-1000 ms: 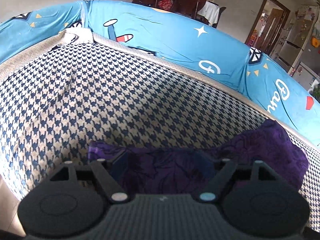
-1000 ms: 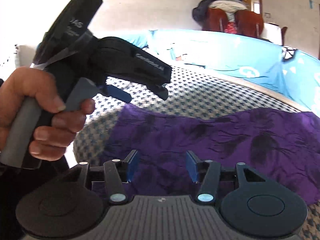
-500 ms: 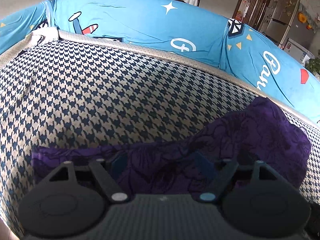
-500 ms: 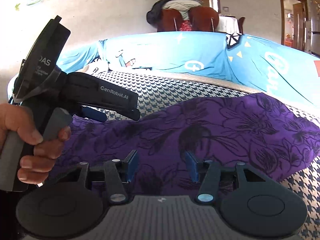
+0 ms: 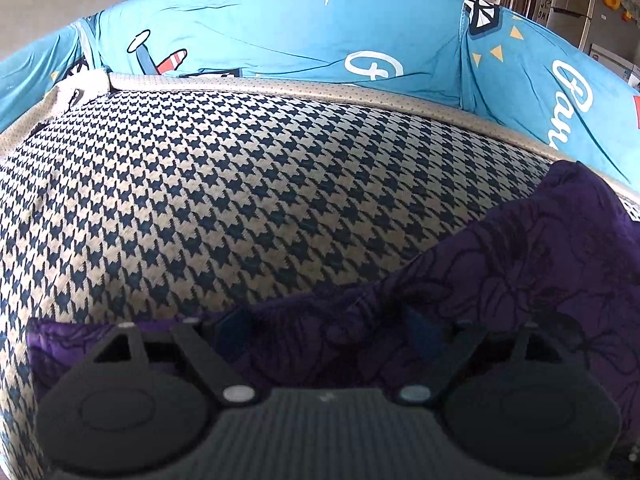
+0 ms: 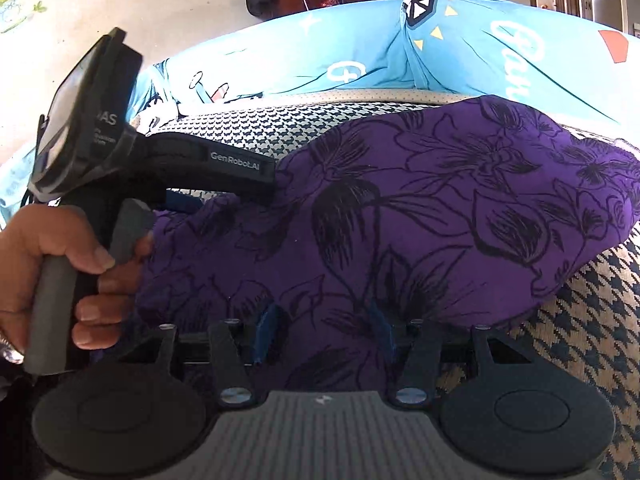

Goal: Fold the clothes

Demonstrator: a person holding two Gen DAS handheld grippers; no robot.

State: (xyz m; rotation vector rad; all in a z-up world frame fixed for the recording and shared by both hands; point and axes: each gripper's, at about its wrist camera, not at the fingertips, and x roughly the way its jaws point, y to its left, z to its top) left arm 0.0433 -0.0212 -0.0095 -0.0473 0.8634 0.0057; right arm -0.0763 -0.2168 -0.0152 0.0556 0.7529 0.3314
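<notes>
Left claw (image 5: 326,328): jaws opening, blue pads spread wide, the purple flowered garment (image 6: 420,216) lying between and under them; whether a pad touches the cloth cannot be told, as the folds are dark there; in the right wrist view the same claw shows from the side, its black body marked with a white maker's name, its tip at the garment's near-left edge, a person's hand (image 6: 60,276) wrapped around the grey handle.

Right claw (image 6: 322,332): jaws partly closed, blue pads (image 6: 268,332) standing either side of a bunched fold of the garment; the cloth fills the gap, yet whether the pads press on it cannot be told.

Garment: heaped on the houndstooth cushion (image 5: 224,200), occupying the cushion's near and right portion; its far right end rises in a hump against the cushion's pale piped edge; the cushion's left and far portions lie bare.

Beyond the cushion: a blue printed cover (image 5: 280,32) with stars and white lettering stands against its far edge.
</notes>
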